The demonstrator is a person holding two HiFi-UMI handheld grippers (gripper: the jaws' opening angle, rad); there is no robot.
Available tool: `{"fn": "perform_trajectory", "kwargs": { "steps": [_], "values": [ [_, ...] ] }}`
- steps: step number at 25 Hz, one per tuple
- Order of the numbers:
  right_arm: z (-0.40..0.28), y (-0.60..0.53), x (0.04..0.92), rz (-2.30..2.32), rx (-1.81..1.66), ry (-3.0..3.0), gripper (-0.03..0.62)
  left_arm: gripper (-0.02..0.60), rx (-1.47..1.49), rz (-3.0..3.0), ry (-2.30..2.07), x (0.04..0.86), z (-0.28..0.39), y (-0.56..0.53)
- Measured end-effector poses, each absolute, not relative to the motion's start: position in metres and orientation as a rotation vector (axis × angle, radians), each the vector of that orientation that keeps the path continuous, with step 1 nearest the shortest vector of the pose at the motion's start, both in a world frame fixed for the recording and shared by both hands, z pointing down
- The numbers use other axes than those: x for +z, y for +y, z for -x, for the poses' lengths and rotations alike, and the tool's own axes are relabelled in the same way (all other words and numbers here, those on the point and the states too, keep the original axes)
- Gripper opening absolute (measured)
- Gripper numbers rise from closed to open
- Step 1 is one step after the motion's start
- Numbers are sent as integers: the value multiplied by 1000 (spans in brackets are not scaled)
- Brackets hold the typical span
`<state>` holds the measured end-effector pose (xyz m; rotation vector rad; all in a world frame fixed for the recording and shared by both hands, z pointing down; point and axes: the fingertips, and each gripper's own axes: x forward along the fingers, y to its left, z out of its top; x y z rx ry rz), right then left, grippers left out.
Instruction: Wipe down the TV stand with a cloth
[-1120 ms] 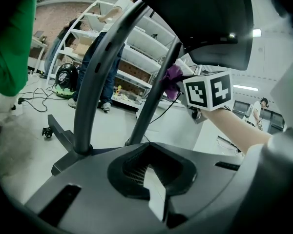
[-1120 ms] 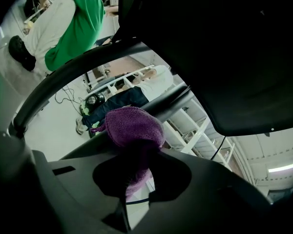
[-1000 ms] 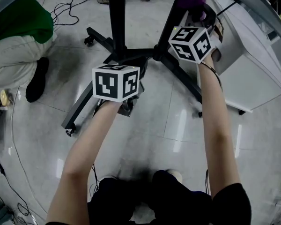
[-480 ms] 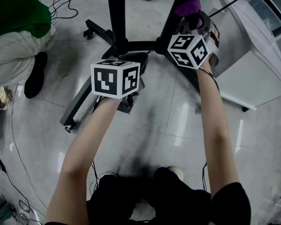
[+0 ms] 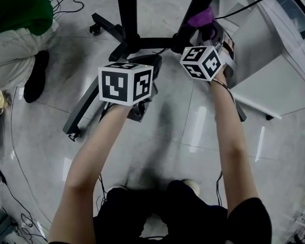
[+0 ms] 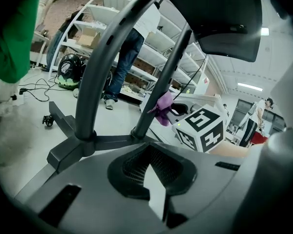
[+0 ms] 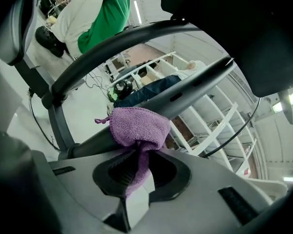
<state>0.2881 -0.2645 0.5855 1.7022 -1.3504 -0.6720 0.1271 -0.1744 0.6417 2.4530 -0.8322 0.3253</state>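
The TV stand is black, with splayed wheeled legs (image 5: 90, 101) and two upright poles (image 5: 127, 11). My right gripper (image 5: 207, 32) is shut on a purple cloth (image 5: 200, 18), which is pressed against the right-hand pole (image 5: 195, 4) a little above the base. In the right gripper view the cloth (image 7: 139, 125) bunches over the slanted pole (image 7: 190, 92), and its tail runs down between the jaws of the right gripper (image 7: 136, 189). My left gripper (image 5: 145, 66) hovers over the base's hub, shut with nothing held. Its jaws (image 6: 154, 189) face both poles (image 6: 95, 82).
A person in a green top and pale trousers (image 5: 12, 32) crouches at the left. A white cabinet (image 5: 274, 80) stands close on the right. Cables (image 5: 5, 187) trail over the glossy floor. Shelving (image 6: 156, 48) and a standing person (image 6: 124, 52) lie beyond the stand.
My right gripper has slid the purple cloth down the right-hand pole toward the base. The left gripper has stayed nearly in place.
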Motion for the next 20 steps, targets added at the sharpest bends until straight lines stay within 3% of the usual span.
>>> {"fn": "perform_trajectory", "kwargs": {
  "steps": [20],
  "values": [
    [-277, -258, 704, -1417, -597, -1334, 67, 6, 382, -2413, -836, 670, -125, -178]
  ]
}}
